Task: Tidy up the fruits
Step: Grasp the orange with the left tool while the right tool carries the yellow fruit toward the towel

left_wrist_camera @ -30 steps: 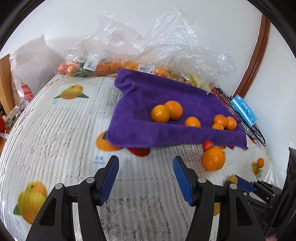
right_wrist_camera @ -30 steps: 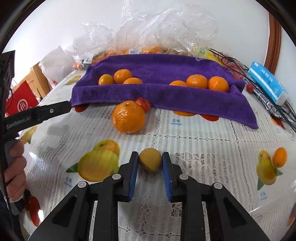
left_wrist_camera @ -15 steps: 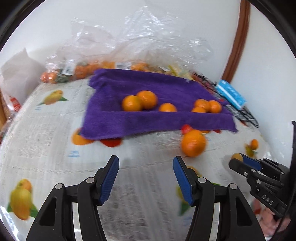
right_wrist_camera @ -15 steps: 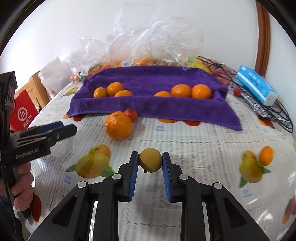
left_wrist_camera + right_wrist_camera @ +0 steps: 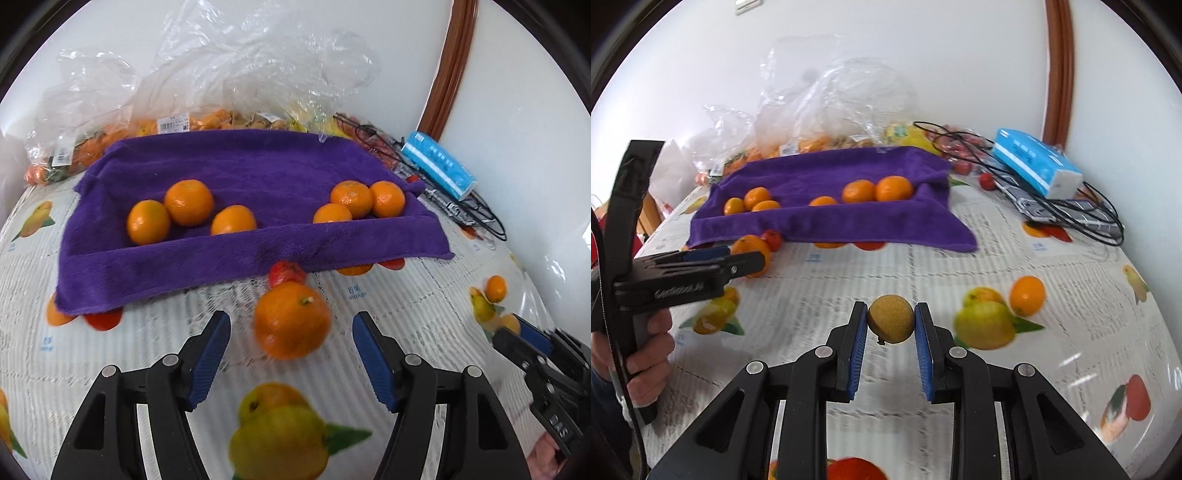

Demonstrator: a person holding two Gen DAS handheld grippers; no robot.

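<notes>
Large orange point(image 5: 291, 325) – motion-blurred, rind detail unreadable; it hides the lower part of the small red fruit point(image 5: 286, 271) at its 12 o'clock. Purple towel point(image 5: 236, 236) front hem covers printed fruits' upper halves. Bagged fruit point(image 5: 177, 125) at 11 o'clock – kinds indistinct through plastic. Left gripper point(image 5: 713, 260) fingertips overlap the orange; contact undeterminable.

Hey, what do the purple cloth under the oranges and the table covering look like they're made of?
Purple cloth: looks like plush microfibre or terry towel, going by its matte, fuzzy nap and soft folded front edge. Table covering: probably vinyl or plastic with a lace-like pattern and printed fruit pictures; its faint sheen suggests plastic, though that's uncertain.
</notes>
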